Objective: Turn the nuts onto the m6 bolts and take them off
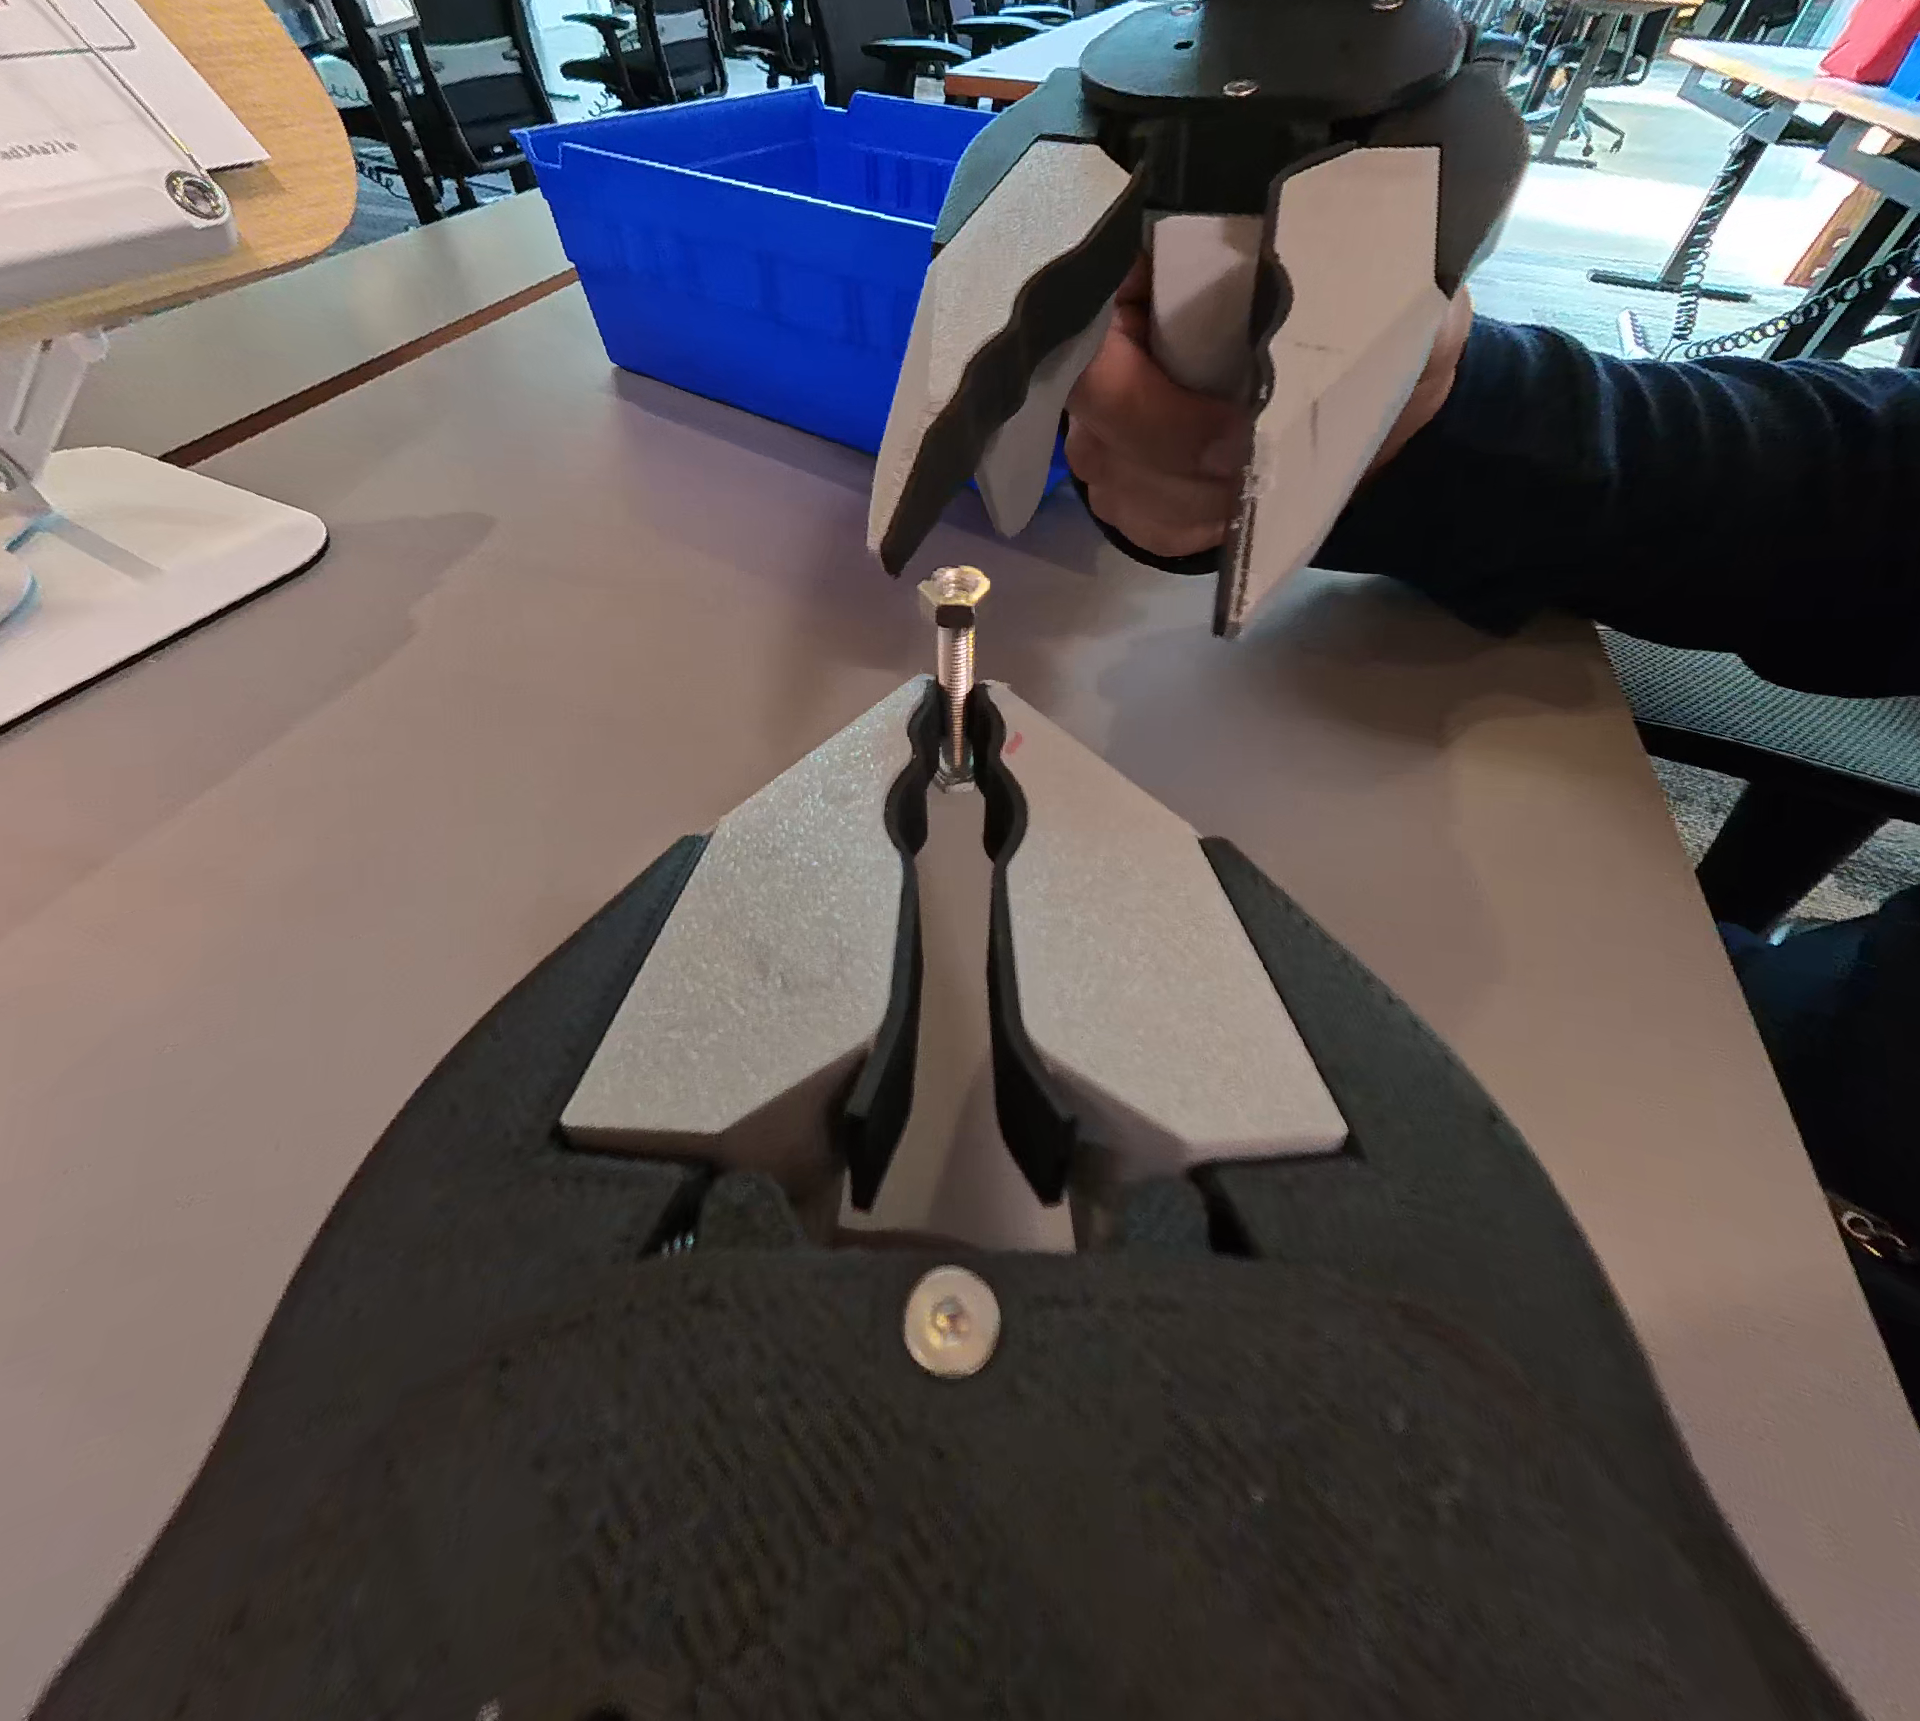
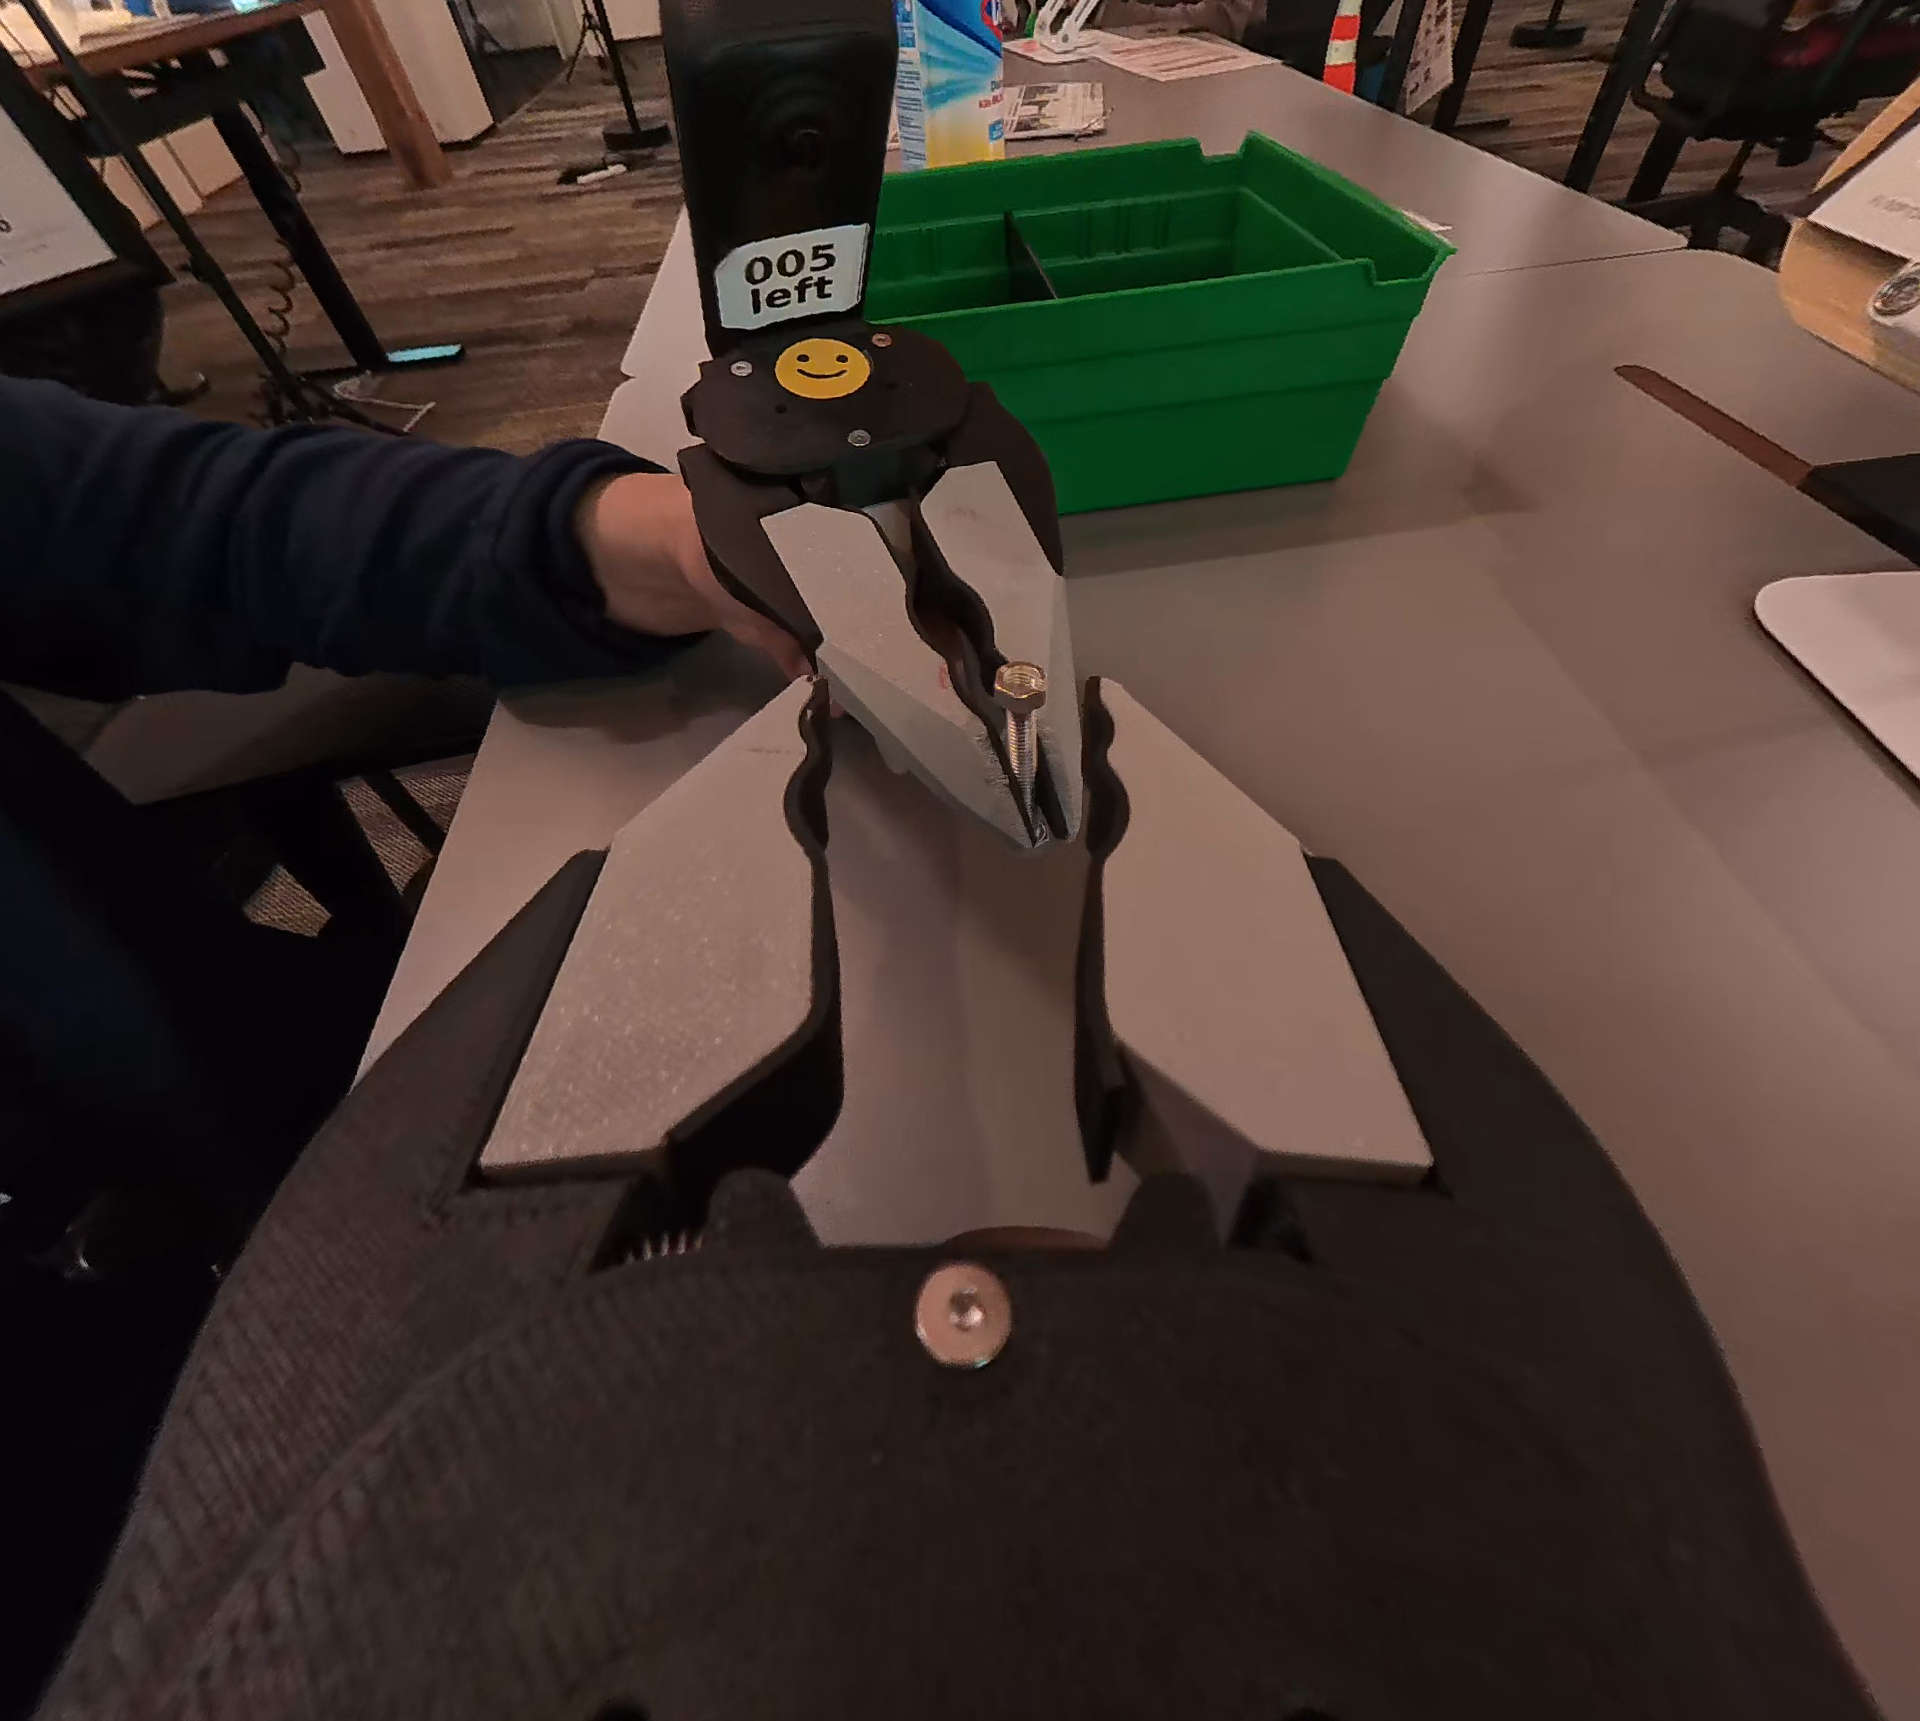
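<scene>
My left gripper (image 1: 956, 697) is shut on a silver M6 bolt (image 1: 953, 648) and holds it upright above the grey table (image 1: 520, 736). The bolt's hex head (image 1: 954, 778) sits between the pads. A hex nut (image 1: 958, 591) sits on the bolt's top end. My right gripper (image 1: 1060, 596) is open and empty, a hand holding it, its fingertips level with the nut and apart from it. In the right wrist view the nut (image 2: 1020, 684) and bolt (image 2: 1023, 757) stand between my right gripper's (image 2: 951, 695) spread fingers, nearer the right one. The left gripper (image 2: 1039, 824) shows there too.
A blue bin (image 1: 748, 258) stands on the table behind the grippers. A green divided bin (image 2: 1143, 341) and a wipes canister (image 2: 945, 9) stand on the other side. A white stand base (image 1: 135, 570) sits at the left. Chairs and desks fill the room behind. Only a small space, under 4 cm, lies between the two pairs of fingers.
</scene>
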`<state>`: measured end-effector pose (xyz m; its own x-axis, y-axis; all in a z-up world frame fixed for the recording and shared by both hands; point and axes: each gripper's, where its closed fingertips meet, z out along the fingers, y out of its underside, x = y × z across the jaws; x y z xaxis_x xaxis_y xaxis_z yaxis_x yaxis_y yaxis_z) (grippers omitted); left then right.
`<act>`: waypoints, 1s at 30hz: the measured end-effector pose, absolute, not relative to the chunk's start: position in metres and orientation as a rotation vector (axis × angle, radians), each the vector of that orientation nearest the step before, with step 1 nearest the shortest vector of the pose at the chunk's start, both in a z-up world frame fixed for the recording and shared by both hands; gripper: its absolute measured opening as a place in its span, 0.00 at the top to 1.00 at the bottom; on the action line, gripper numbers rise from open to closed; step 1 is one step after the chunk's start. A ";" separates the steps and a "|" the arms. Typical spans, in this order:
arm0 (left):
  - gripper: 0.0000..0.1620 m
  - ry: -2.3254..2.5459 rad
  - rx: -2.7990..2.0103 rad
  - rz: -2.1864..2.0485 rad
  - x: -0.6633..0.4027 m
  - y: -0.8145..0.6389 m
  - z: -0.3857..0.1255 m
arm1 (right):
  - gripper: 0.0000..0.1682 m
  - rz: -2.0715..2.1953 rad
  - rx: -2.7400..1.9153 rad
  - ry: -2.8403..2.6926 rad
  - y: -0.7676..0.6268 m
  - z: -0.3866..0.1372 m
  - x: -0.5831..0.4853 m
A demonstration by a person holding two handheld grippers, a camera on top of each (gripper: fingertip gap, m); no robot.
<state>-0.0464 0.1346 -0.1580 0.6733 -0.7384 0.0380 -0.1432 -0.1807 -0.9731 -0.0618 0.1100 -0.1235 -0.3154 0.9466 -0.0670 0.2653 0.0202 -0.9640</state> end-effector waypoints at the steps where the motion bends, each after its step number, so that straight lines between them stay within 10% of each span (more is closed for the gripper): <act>1: 0.98 0.719 -1.698 -0.624 -0.046 0.134 -0.158 | 0.72 1.327 -1.251 -1.645 0.110 -0.123 -0.062; 30: 0.98 0.749 -1.700 -0.635 -0.040 0.130 -0.159 | 0.72 1.332 -1.219 -1.690 0.098 -0.128 -0.064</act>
<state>-0.0403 0.1303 -0.1585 0.6543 -0.7554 0.0345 -0.1577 -0.1810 -0.9708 -0.0635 0.0981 -0.1276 -0.3509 0.9351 -0.0503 0.2675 0.0486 -0.9623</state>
